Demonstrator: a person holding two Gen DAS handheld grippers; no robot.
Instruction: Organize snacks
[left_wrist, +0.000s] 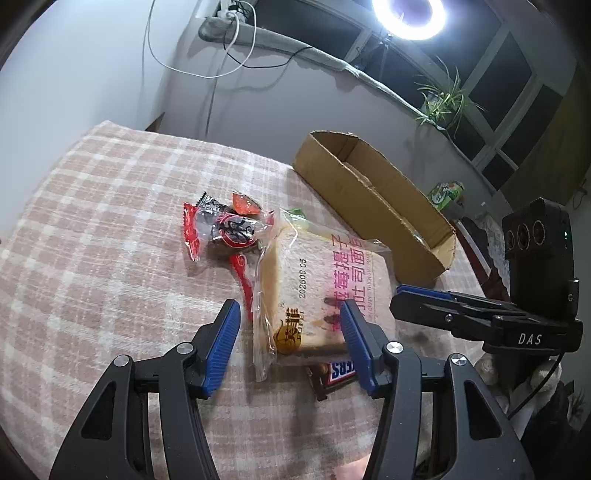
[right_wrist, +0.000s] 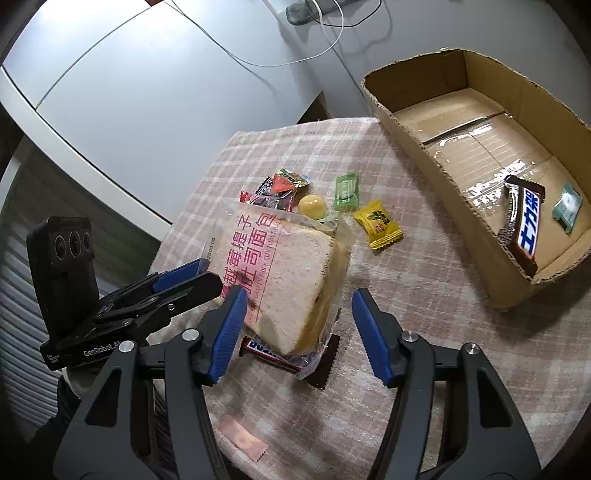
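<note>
**Both grippers open around the bagged bread**

The left gripper (left_wrist: 290, 319) has its blue-padded jaws spread wide, holding nothing, over the clear-bagged slab of sliced bread (left_wrist: 325, 291) on the pink checked tablecloth (left_wrist: 110, 229). The right gripper (right_wrist: 299, 308) is equally wide and empty beside the same bag. A brown Snickers bar (right_wrist: 269, 350) lies under the bread. Behind sit small wrapped sweets (right_wrist: 376, 223). Farther off, the open cardboard box (right_wrist: 406, 122) holds another Snickers bar (right_wrist: 526, 221).
</note>
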